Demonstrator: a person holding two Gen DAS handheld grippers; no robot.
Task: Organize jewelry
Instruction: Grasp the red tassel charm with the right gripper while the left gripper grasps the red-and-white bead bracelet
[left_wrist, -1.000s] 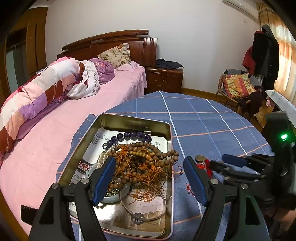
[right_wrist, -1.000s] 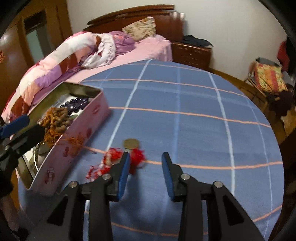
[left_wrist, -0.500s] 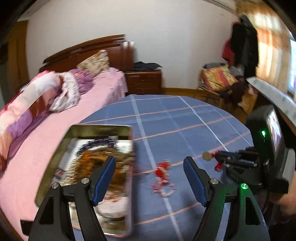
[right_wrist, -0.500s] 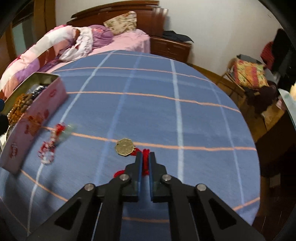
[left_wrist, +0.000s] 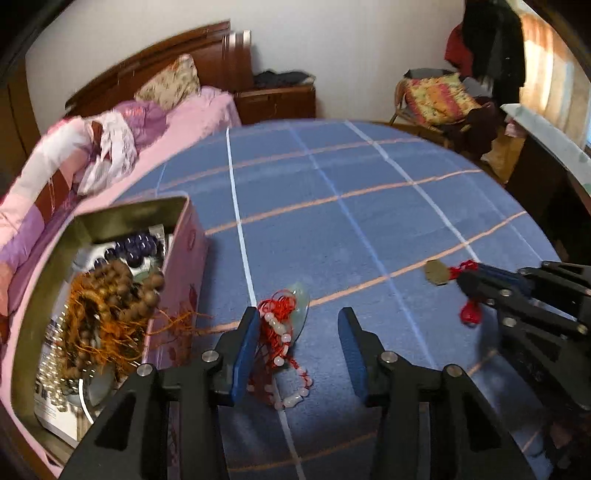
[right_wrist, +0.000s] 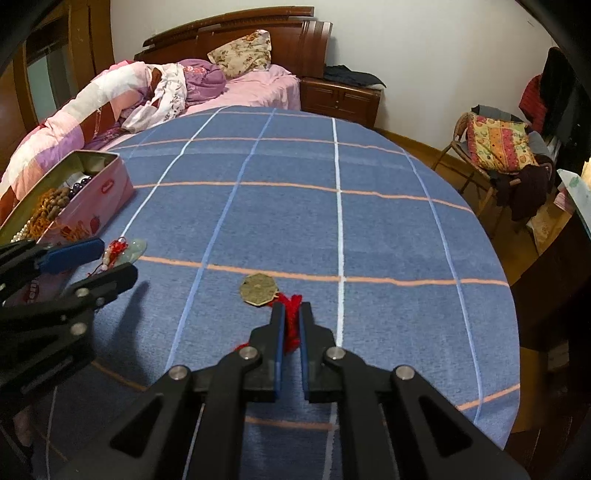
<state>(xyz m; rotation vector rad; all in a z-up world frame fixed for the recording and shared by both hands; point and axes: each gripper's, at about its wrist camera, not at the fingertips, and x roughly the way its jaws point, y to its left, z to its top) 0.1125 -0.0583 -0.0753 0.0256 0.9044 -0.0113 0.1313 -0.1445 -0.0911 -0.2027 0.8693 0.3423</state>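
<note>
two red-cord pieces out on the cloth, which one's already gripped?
The octagonal brass medallion on red cord: the right tongs are shut on its cord. The pale jade pendant with red cord and white beads lies loose between the open left tongs.

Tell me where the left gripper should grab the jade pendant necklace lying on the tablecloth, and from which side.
Grip the bunched red cord and pale beads of the jade pendant necklace, not the smooth, flat jade disc, which would likely slip. Come straight down from above: the bundle lies low on the tablecloth, just inside the inner finger of the open left gripper, so shift slightly toward the pink tin to centre it.
</note>
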